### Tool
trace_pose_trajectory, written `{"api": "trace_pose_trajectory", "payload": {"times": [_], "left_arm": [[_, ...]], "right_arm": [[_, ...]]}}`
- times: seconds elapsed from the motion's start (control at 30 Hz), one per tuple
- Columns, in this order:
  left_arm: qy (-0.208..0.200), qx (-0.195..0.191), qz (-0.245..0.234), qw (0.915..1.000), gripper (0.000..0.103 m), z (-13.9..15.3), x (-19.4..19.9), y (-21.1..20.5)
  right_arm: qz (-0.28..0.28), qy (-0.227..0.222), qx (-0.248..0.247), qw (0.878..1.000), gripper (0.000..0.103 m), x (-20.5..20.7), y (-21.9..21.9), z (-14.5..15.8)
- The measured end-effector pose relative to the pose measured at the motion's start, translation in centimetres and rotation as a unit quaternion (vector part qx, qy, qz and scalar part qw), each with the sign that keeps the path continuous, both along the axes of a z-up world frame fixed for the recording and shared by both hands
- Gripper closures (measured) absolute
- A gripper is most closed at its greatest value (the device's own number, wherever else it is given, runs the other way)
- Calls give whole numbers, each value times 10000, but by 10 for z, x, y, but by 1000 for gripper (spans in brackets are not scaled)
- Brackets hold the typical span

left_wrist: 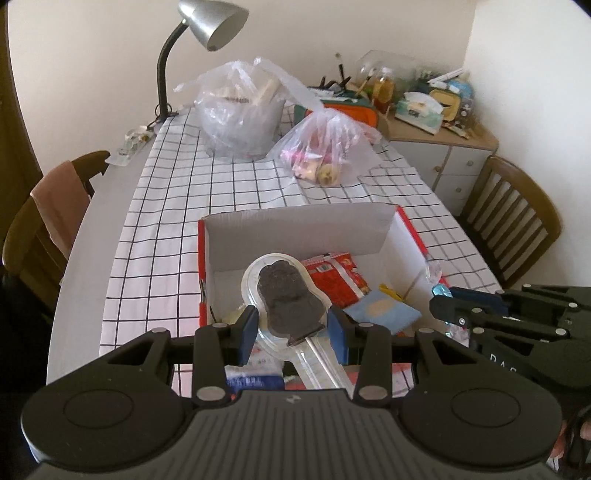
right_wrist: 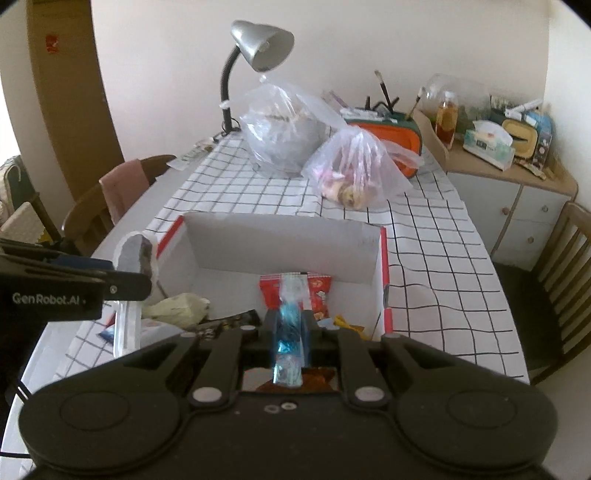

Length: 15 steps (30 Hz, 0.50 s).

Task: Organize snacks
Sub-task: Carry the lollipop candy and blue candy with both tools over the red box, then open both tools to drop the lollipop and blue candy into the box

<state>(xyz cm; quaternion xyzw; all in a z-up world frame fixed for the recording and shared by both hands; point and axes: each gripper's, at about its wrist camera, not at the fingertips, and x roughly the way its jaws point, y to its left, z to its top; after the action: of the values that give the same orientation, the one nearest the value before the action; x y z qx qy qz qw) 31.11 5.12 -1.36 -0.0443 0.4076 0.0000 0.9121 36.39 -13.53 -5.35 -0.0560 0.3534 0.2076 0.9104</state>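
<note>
My left gripper is shut on a clear plastic pack with a dark chocolate figure inside, held over the near left part of a red-and-white cardboard box. The same pack shows edge-on at the left of the right wrist view. My right gripper is shut on a blue foil candy with clear twisted ends, over the box's near edge. In the box lie a red snack packet, a light blue packet and a pale crumpled wrapper.
Two clear plastic bags stand farther back on the checked tablecloth, beside a grey desk lamp. Wooden chairs flank the table. A cluttered corner cabinet stands at the back right. More snacks lie under the grippers.
</note>
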Motion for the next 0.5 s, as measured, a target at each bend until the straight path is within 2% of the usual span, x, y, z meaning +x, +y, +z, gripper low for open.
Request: {"api": "trace_pose_trajectory", "payload": {"times": [0.23,0.5], "left_arm": [[285,57,235,9993,63,-22,37,5],[787,61,230,9966,63,-55,54,6]], "right_arm": [[-66,362,-68,9993,92,31,5,-28],[101,619,-41,9980,82,31,8,-45]]}}
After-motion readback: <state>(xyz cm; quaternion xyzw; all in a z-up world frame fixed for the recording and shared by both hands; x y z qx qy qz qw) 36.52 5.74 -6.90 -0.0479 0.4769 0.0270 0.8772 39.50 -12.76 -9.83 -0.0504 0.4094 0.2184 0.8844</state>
